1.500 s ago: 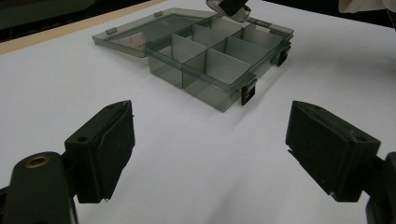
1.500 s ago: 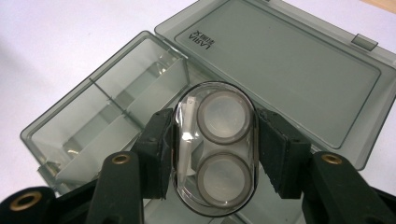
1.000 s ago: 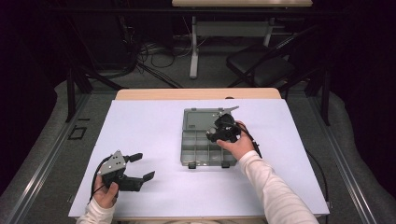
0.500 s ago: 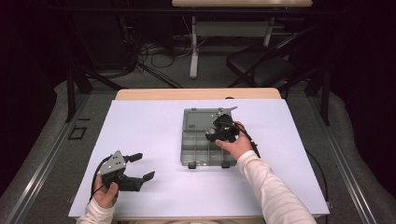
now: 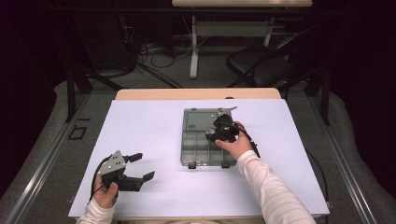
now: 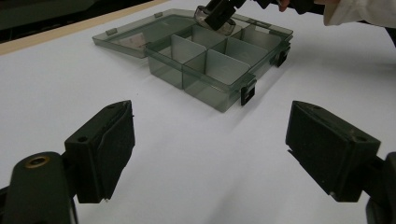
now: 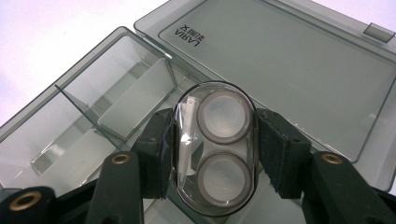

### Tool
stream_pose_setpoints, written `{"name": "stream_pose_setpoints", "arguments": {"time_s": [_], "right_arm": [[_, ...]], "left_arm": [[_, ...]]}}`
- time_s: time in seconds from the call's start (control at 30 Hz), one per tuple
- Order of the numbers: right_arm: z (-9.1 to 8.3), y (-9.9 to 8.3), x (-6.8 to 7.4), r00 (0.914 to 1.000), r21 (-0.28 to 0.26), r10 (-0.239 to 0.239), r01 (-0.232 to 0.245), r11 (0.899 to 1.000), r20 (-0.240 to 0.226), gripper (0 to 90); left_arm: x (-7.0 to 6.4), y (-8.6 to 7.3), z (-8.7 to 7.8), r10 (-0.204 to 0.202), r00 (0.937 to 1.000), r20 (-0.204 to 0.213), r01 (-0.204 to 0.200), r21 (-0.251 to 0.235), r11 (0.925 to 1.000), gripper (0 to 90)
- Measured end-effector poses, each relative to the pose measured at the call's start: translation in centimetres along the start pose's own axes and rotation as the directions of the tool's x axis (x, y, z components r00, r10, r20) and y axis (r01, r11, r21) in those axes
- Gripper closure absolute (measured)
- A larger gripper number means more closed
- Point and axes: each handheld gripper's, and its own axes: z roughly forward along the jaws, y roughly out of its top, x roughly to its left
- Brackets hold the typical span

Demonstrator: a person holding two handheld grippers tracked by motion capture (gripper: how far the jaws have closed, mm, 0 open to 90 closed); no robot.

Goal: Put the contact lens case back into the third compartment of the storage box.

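1. Up top, the high view shows a white worktop (image 5: 154, 140) with a smoky grey box (image 5: 205, 149) lying open near its middle, lid (image 5: 201, 120) folded flat on the far side.
2. The right gripper (image 5: 223, 130), held in the person's right hand (image 5: 236, 144), hangs over the far right part of the box, close to where tray and lid meet.
3. In the right gripper view, its fingers (image 7: 156, 154) are clamped on the two long sides of a clear oval case (image 7: 215, 147). The case holds two round wells, one above the other, with a thin pale stick along one side.
4. Beneath the case lie the box's compartments (image 7: 93, 126), split by clear dividers; those in sight look bare. The lid (image 7: 289, 74) carries printed lettering, seen upside down.
5. The left gripper (image 5: 135, 167) sits near the worktop's near left corner, well apart from the box, held in the left hand (image 5: 106, 192).
6. Its fingers (image 6: 105, 149) stand wide apart with nothing between them, just above the white surface; they point toward the box (image 6: 205, 60).
7. From the left gripper view, the case (image 6: 217, 18) shows above the box's far compartments, gripped by the other gripper; two black latches (image 6: 248, 94) hang on the box's near wall.
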Motion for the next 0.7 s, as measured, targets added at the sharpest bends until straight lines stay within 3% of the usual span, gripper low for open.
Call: {"name": "stream_pose_setpoints", "arguments": {"time_s": [0.43, 0.7], "right_arm": [[-0.09, -0.12, -0.11, 1.0000, 0.006, 0.004, -0.004, 1.000, 0.002, 43.3], [-0.94, -0.03, 0.55, 0.9992, -0.012, -0.015, 0.015, 1.000, 0.037, 42.2]], "left_arm": [[0.03, 0.02, 0.10, -0.004, 1.0000, -0.003, 0.004, 0.000, 1.0000, 16.0], [0.04, 0.10, 0.21, -0.009, 0.9999, -0.009, 0.009, 0.005, 0.9999, 16.0]]}}
